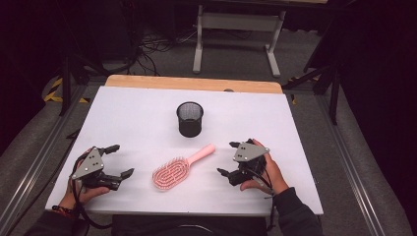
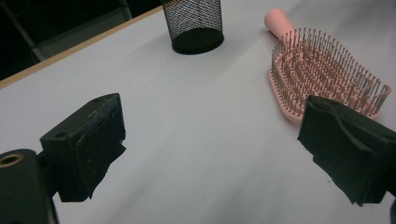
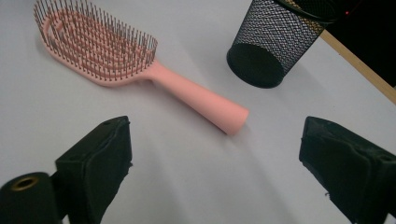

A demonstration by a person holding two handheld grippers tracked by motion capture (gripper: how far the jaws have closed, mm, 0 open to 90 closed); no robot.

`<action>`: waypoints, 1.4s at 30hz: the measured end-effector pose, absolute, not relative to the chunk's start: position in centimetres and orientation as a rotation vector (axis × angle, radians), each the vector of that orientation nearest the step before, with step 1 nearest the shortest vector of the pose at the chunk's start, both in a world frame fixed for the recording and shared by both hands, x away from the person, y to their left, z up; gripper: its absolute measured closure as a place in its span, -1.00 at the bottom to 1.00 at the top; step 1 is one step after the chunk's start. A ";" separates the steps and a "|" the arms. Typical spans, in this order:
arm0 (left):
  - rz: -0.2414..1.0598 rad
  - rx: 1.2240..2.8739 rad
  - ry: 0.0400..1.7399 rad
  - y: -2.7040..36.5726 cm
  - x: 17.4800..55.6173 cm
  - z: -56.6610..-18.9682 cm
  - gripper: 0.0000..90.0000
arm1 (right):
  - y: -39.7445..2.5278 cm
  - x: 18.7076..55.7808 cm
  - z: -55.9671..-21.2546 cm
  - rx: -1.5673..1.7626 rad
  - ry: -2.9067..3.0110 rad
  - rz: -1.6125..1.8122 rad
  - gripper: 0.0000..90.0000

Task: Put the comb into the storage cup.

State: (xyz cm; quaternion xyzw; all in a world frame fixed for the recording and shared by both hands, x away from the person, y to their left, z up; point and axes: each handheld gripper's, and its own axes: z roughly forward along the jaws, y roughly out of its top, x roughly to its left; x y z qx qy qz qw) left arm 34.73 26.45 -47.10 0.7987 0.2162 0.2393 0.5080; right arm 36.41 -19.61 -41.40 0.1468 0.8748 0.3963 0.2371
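A pink hairbrush (image 1: pixel 177 169) is seen lying flat on the white counter (image 1: pixel 137 113), bristles up, between the two hand-held grippers. Its head is an oblong, vented paddle of smooth plastic, set with rows of thin pins, and its handle is a plain rounded bar pointed toward the far right. No brand or writing can be read on it.

Beyond the brush, near the middle of the counter, a black wire-mesh cup (image 1: pixel 190 119) is stood upright; it is round, with a solid dark base and see-through mesh walls. It is kept well apart from the brush.

The left hand-held gripper (image 1: pixel 120 161) is held low over the near left of the counter, its jaws spread wide with nothing between them. In the left gripper view the jaw pads (image 2: pixel 100 140) are shown to be black, matte and roughly wrapped, with ragged edges, and the brush head is seen just past the right-hand pad.

The right hand-held gripper (image 1: pixel 227 158) is held over the near right of the counter, jaws likewise parted and empty. In the right gripper view the handle's tip is seen lying ahead of the gap between the jaws, untouched.

A grey three-cornered plate is carried on top of each gripper.
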 end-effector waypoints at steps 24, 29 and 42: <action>0.551 1.969 0.495 25.9 34.7 -47.4 -0.82 | -12.6 40.7 -38.1 0.022 2.606 0.801 -0.61; 0.548 1.969 0.492 25.8 34.7 -47.5 -0.82 | -11.2 41.4 -39.6 -0.054 2.695 0.710 -0.51; 0.534 1.974 0.482 25.9 34.7 -47.5 -0.82 | -8.2 43.1 -42.0 -0.191 2.862 0.529 -0.18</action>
